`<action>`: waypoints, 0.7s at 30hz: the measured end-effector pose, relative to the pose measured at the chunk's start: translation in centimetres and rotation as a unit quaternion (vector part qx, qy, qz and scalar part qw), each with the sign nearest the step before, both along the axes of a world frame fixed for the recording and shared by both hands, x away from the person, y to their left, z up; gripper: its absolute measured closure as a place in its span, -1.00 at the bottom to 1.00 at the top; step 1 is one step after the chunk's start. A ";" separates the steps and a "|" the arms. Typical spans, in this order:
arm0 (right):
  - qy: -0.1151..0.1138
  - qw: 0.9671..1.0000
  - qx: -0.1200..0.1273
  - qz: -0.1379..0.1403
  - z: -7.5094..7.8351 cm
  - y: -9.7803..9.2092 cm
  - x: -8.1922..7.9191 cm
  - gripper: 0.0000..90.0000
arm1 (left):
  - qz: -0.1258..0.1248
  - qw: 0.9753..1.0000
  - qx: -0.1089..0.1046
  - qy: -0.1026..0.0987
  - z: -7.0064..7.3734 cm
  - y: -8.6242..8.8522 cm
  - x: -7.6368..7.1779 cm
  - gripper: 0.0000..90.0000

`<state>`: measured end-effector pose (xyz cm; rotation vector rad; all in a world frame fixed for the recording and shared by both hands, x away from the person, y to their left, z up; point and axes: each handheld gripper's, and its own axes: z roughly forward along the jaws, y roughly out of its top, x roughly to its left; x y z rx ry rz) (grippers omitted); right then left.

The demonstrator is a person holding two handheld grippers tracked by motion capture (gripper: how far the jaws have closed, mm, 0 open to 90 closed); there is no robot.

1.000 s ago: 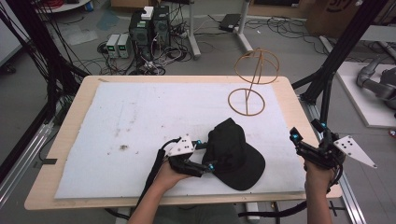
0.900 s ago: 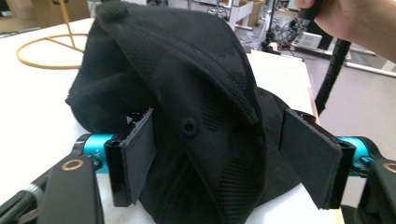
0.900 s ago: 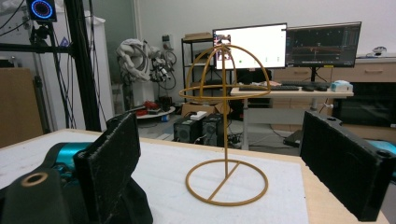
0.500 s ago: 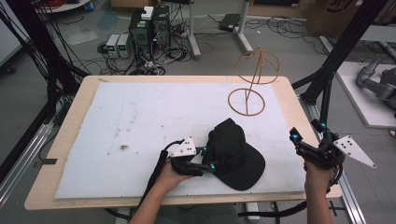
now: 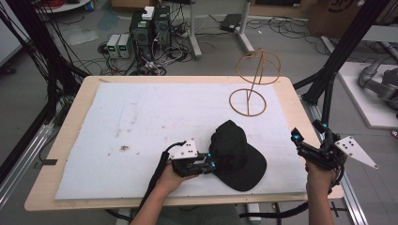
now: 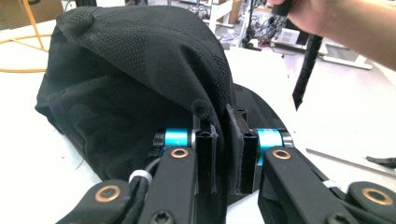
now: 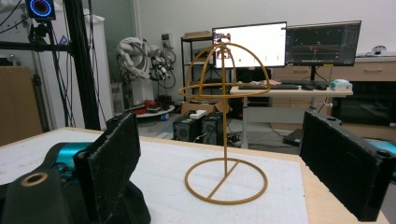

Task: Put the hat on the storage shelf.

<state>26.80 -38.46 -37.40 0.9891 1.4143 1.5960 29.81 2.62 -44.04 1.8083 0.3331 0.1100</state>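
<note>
A black cap [image 5: 237, 154] lies on the white mat near the table's front edge. My left gripper [image 5: 211, 165] is at the cap's left side, shut on its fabric. In the left gripper view the two jaws pinch a fold of the cap's rim [image 6: 223, 140], and the crown [image 6: 140, 51] rises behind them. My right gripper [image 5: 309, 133] is held off the table's right edge, open and holding nothing. Between its jaws [image 7: 223, 126] I see a gold wire hat stand [image 7: 224, 116]. This stand [image 5: 254, 79] is upright at the back right of the mat.
The white mat [image 5: 141, 122] covers most of the wooden table [image 5: 300, 112]. Black frame struts [image 5: 328, 89] rise just off the right edge. Computers and cables [image 5: 150, 33] sit on the floor beyond the far edge. The person's right arm [image 6: 345, 23] crosses the left gripper view's top right.
</note>
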 end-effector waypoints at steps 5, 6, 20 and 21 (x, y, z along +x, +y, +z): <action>0.000 1.000 0.000 0.000 0.0 0.0 0.0 -0.73 | -0.006 1.000 -0.006 -0.005 0.2 0.1 -0.2 0.87; 0.001 1.000 0.001 0.000 0.0 0.0 0.0 -0.73 | -0.007 1.000 -0.008 -0.007 0.2 0.1 -0.2 0.88; 0.000 1.000 0.000 -0.001 0.0 0.0 0.0 -0.72 | 0.000 0.998 -0.052 -0.021 1.9 0.8 -0.4 0.91; 0.001 1.000 0.000 -0.001 0.0 0.0 0.0 -0.73 | 0.001 0.998 -0.054 -0.022 2.1 0.9 -0.4 0.92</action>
